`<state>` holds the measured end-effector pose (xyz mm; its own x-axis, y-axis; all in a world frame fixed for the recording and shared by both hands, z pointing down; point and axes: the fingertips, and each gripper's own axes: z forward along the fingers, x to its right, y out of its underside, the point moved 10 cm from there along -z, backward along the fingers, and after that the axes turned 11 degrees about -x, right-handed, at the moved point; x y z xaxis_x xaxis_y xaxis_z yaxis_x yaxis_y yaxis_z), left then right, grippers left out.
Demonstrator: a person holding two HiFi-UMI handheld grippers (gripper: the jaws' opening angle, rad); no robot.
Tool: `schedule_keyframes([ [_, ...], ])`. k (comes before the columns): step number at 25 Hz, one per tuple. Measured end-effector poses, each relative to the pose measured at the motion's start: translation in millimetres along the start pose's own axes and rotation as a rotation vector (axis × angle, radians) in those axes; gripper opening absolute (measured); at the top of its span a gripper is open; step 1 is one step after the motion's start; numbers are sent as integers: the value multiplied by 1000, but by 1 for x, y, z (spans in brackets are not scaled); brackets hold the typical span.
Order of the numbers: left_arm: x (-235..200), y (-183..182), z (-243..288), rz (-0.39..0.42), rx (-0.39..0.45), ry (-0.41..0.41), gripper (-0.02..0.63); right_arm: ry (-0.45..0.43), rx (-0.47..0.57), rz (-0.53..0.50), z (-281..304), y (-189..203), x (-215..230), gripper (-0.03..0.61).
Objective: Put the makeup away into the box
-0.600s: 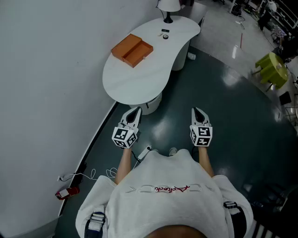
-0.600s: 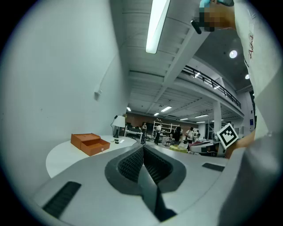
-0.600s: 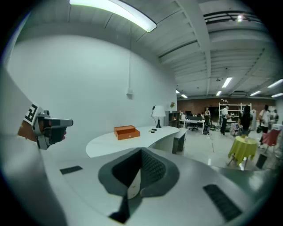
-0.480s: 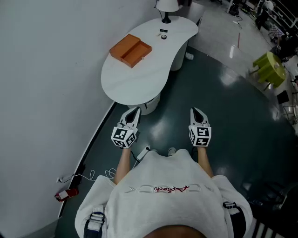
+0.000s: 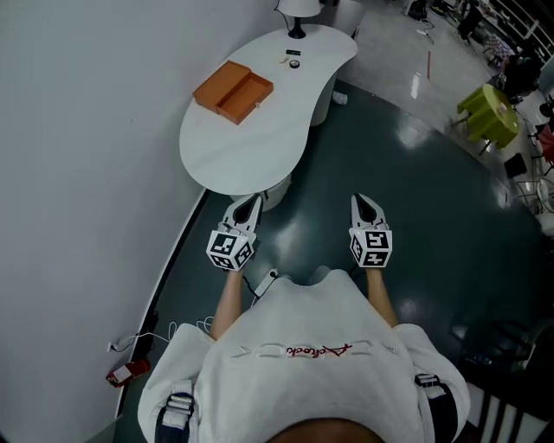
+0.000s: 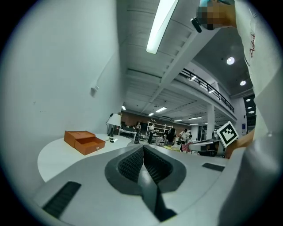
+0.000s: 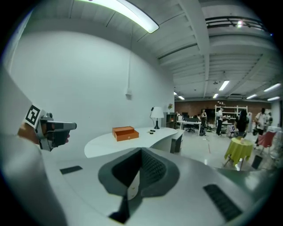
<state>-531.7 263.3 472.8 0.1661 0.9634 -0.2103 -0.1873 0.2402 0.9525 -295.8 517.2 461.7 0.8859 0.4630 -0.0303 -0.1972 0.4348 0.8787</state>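
Here we go with the left gripper [image 5: 248, 204]: its two jaws are pressed together, and we see nothing between them. At 3 o'clock from it is the right gripper [image 5: 363, 201], jaws likewise closed tight and empty. Both hang over the dark glossy floor [image 5: 415, 199], well apart from each other, just ahead of the person's white sweatshirt [image 5: 294, 363].

Moving outward, at 12 o'clock of the left gripper we meet the white kidney-shaped table [image 5: 251, 147], its near edge close to that gripper's tips in the head view. Farther along the tabletop, again at 12 o'clock, lies the orange rectangular box [image 5: 232, 91], one half standing higher than the other. At 2 o'clock of that box sit two small dark items [image 5: 294, 60], too small for us to tell what they are, near the foot of the white-shaded lamp [image 5: 297, 10].

Off at 2 o'clock of the right gripper stands a yellow-green cloth-covered table [image 5: 489, 111]. At 7 o'clock of the left gripper, a small red object [image 5: 128, 372] lies on the floor by a white cable [image 5: 164, 327].
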Motion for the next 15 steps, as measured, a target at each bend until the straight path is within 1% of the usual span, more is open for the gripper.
schedule_keyframes([
  [5,-2,8,8,-13,-15,24,9,17,-22,-8,2,6,-2,20],
  [8,-1,13,19,-21,-26,29,9,17,-33,0,9,9,6,20],
  [15,-16,5,69,-22,-51,19,9,-6,-31,14,59,-3,36,20],
])
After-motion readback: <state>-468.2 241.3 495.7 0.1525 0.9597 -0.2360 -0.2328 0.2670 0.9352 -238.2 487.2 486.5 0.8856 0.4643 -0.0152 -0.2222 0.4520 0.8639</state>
